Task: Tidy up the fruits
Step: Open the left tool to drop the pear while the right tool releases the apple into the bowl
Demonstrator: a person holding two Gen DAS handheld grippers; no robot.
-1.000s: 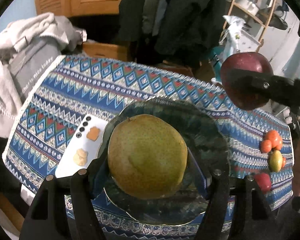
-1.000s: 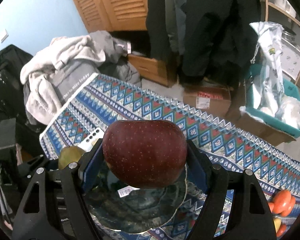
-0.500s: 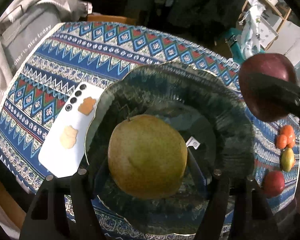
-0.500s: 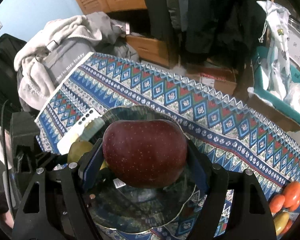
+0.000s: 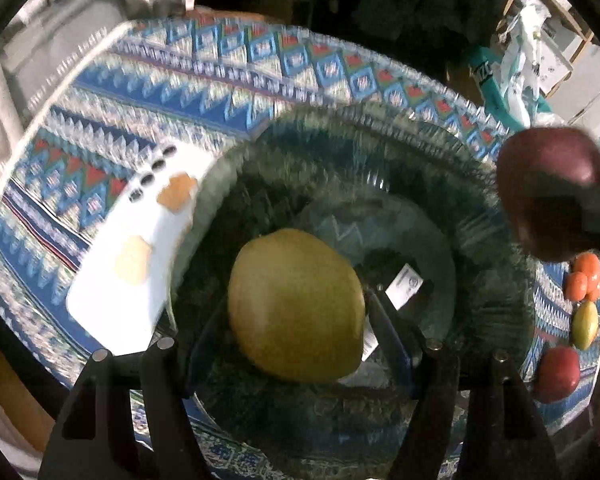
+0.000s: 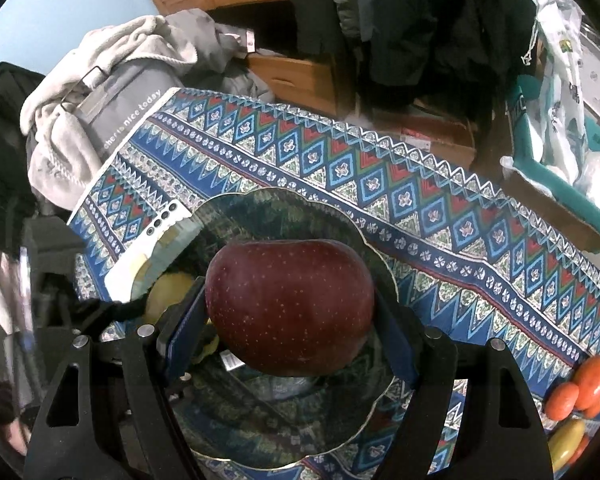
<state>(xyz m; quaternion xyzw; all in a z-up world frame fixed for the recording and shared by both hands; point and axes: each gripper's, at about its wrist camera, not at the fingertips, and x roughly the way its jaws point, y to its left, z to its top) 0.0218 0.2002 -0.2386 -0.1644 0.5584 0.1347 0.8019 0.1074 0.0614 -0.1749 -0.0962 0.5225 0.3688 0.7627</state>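
Over the dark glass plate (image 5: 480,208) on the patterned cloth (image 6: 420,184) covering the desk, the left gripper (image 5: 296,320) is clamped on a yellow-green pear (image 5: 296,304) and the right gripper (image 6: 290,320) on a dark red apple (image 6: 290,304). A white phone (image 5: 132,264) lies at the plate's left edge. Small loose fruits (image 5: 584,304) sit to the right.

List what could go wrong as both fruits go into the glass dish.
1. The pear and the red apple hang over the same glass dish; the left gripper and right gripper may collide.
2. The white phone touches the dish rim and could get knocked.
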